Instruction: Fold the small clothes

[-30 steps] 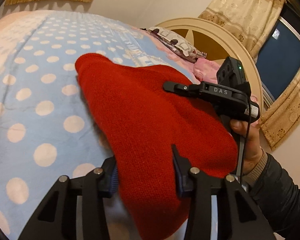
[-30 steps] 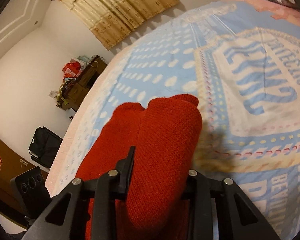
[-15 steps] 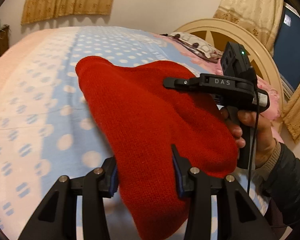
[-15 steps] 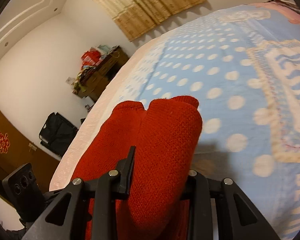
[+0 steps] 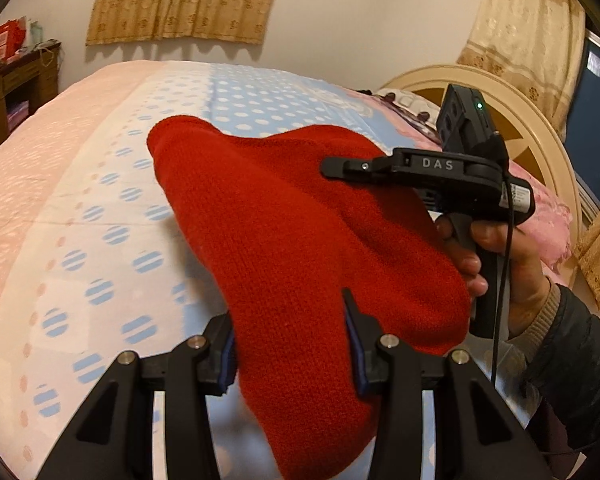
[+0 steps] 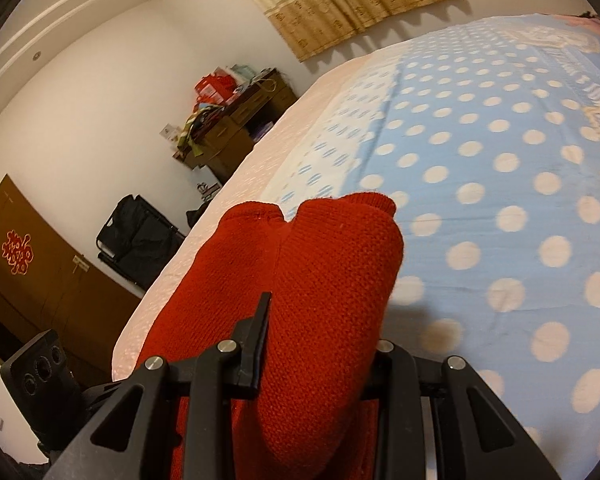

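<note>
Two grippers hold a red knitted garment (image 5: 300,248) above a dotted blue bedspread (image 6: 500,200).
Left gripper (image 5: 290,344) and right gripper (image 6: 320,344) each pinch bunched knit between part-closed fingers.

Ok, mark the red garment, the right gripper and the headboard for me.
Red garment (image 5: 284,232): left wrist view, middle of the knit.
Right gripper (image 5: 332,168): left wrist view, finger tips.
Headboard (image 5: 540,128): left wrist view, cream rim.

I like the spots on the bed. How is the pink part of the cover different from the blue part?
The pink part runs along the bed's edge, the blue part fills the middle. Pink has faint little marks; blue has bold pale dots. The red knit hangs above blue, not pink. Both belong to one cover.
</note>
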